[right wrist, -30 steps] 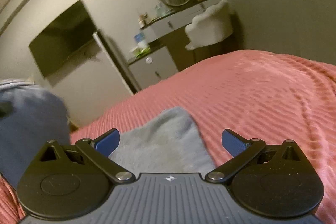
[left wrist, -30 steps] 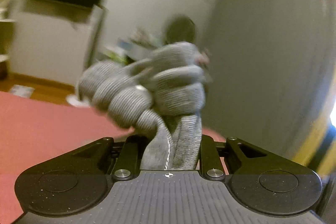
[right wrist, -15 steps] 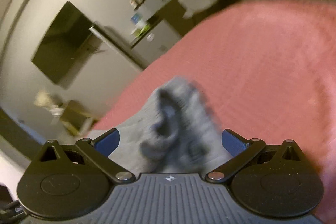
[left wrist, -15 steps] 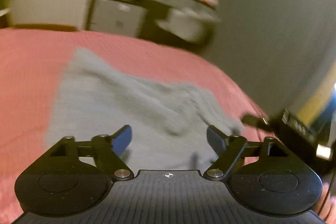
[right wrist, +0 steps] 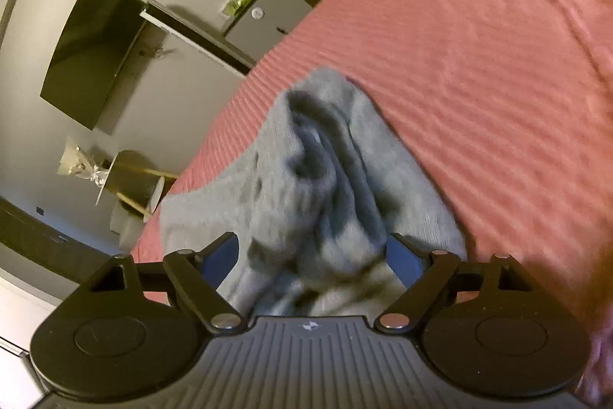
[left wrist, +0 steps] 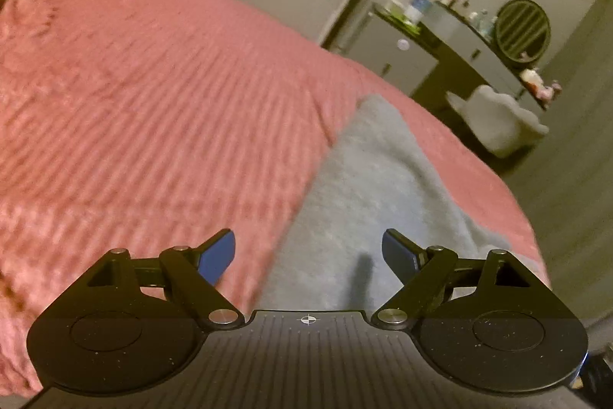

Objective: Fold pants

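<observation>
Grey knit pants (left wrist: 367, 179) lie on a pink ribbed bedcover (left wrist: 153, 102), stretching away to the bed's far edge. My left gripper (left wrist: 308, 252) hovers over their near end, open, with nothing between its blue pads (left wrist: 216, 255). In the right wrist view the pants (right wrist: 318, 179) are heaped into a rumpled ridge on the bedcover (right wrist: 479, 64). My right gripper (right wrist: 312, 252) straddles the near end of that ridge, and its jaws are closing with the fabric between them. They still stand wide, and I see no firm pinch.
Past the bed's far edge stand a dresser with a round mirror (left wrist: 523, 29) and a white chair (left wrist: 498, 121). A dark wall screen (right wrist: 92, 48) and a small gold-legged table (right wrist: 130, 179) are on the other side. The bed edge falls away close to the pants.
The left gripper let go of the bunched pants, opened wide and sank toward the bed. The right gripper dipped and rolled over the heaped fabric, which now lies between its jaws.
</observation>
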{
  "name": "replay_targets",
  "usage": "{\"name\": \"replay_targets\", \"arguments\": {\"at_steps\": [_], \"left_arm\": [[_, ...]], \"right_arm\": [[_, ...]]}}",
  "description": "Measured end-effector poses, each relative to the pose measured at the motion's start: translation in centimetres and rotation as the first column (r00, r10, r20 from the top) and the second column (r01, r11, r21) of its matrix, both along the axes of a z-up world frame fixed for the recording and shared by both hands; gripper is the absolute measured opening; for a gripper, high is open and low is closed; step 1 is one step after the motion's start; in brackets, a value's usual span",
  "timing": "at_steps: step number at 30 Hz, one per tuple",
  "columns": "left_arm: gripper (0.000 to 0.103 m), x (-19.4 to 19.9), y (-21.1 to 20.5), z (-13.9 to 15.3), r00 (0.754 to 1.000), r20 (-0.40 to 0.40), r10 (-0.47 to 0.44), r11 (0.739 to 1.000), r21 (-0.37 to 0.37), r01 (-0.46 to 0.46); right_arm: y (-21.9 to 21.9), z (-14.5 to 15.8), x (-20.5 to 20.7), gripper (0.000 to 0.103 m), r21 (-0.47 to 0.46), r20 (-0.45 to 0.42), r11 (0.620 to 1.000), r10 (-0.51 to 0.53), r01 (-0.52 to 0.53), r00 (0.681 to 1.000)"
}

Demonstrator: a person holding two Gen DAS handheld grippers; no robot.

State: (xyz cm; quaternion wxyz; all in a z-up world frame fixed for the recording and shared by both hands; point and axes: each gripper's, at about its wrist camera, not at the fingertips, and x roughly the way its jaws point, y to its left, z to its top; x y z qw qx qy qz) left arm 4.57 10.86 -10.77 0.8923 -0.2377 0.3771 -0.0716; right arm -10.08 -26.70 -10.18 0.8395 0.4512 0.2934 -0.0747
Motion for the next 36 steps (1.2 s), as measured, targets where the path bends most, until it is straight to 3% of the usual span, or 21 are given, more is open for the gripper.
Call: {"name": "replay_targets", "arguments": {"at_steps": [4, 9, 10, 11, 12, 16, 18, 21, 25, 28, 29, 30, 31, 32, 33, 34, 35, 36], "left_arm": [[0.089, 0.1, 0.2, -0.6, 0.999, -0.046, -0.017, 1.000, -0.007, 0.016], [0.089, -0.3, 0.5, -1.0, 0.998, -0.056, -0.027, 0.999, -0.020, 0.025], [0.089, -0.3, 0.6, -1.0, 0.998, -0.056, -0.026, 0.999, -0.020, 0.025], [0.089, -0.3, 0.6, -1.0, 0.998, -0.058, -0.027, 0.999, -0.020, 0.026], [0.089, -0.4, 0.6, -1.1, 0.998, -0.063, -0.028, 0.999, -0.020, 0.027], [0.089, 0.0, 0.5, -1.3, 0.997, -0.075, -0.031, 0.999, -0.021, 0.029], [0.089, 0.1, 0.4, -1.4, 0.996, -0.085, -0.030, 0.999, -0.017, 0.029], [0.089, 0.2, 0.2, -1.5, 0.995, -0.095, -0.024, 1.000, -0.012, 0.023], [0.089, -0.1, 0.2, -1.3, 0.997, -0.079, -0.008, 1.000, -0.018, 0.006], [0.091, -0.2, 0.0, -1.3, 0.997, -0.073, -0.009, 1.000, -0.014, 0.008], [0.092, -0.2, -0.1, -1.4, 0.997, -0.073, -0.013, 1.000, -0.005, 0.013], [0.092, -0.2, -0.3, -1.5, 0.997, -0.075, -0.017, 1.000, 0.007, 0.017], [0.092, -0.2, -0.5, -1.5, 0.997, -0.076, -0.020, 1.000, 0.018, 0.022], [0.092, -0.1, -0.7, -1.6, 0.997, -0.080, -0.025, 0.999, 0.027, 0.027], [0.092, -0.1, -0.9, -1.5, 0.996, -0.083, -0.029, 0.999, 0.027, 0.031], [0.092, -0.1, -0.9, -1.6, 0.996, -0.085, -0.029, 0.999, 0.025, 0.032], [0.092, -0.1, -1.0, -1.5, 0.996, -0.086, -0.024, 0.999, 0.030, 0.027], [0.093, 0.0, -1.0, -1.5, 0.996, -0.088, -0.021, 0.999, 0.031, 0.024]], "right_arm": [[0.8, -0.8, 0.4, 0.085, 0.030, -0.007, 0.999, 0.012, -0.012, 1.000], [-0.2, -1.7, 1.2, 0.085, 0.108, 0.019, 0.992, -0.061, 0.058, 0.998], [-0.3, -1.8, 1.3, 0.083, 0.109, 0.024, 0.992, -0.072, 0.069, 0.997], [-0.3, -1.7, 1.4, 0.068, 0.092, 0.030, 0.992, -0.086, 0.082, 0.996], [-0.4, -1.6, 1.6, 0.062, 0.073, 0.032, 0.993, -0.097, 0.095, 0.995], [-0.2, -1.7, 2.2, 0.064, 0.059, 0.069, 0.995, -0.087, 0.083, 0.994], [-0.5, -2.8, 3.2, 0.068, 0.113, 0.048, 0.991, -0.070, 0.064, 0.996], [-0.6, -3.2, 4.9, 0.056, 0.152, 0.026, 0.987, -0.065, 0.060, 0.998], [-0.3, 0.3, 5.7, 0.048, 0.102, 0.136, 0.995, -0.029, 0.015, 0.990], [-0.6, 2.6, 4.5, 0.049, -0.027, 0.276, 1.000, 0.023, -0.016, 0.961], [-1.1, 2.3, 4.2, 0.050, -0.050, 0.278, 0.999, 0.029, -0.015, 0.960], [-1.8, 1.3, 4.3, 0.052, -0.075, 0.227, 0.997, 0.036, -0.019, 0.973], [-2.3, 0.3, 4.6, 0.063, -0.100, 0.141, 0.995, 0.025, -0.011, 0.990], [-2.9, -1.1, 5.1, 0.074, -0.116, -0.001, 0.993, 0.010, -0.010, 1.000], [-3.5, -2.2, 5.2, 0.070, -0.104, -0.085, 0.995, -0.007, -0.002, 0.996], [-4.0, -2.7, 4.2, 0.068, -0.063, -0.051, 0.998, -0.023, 0.020, 0.998], [-4.5, -2.6, 3.0, 0.075, -0.010, 0.029, 0.999, -0.045, 0.046, 0.999], [-4.7, -2.2, 2.6, 0.075, 0.003, 0.049, 0.998, -0.068, 0.068, 0.997]]}}
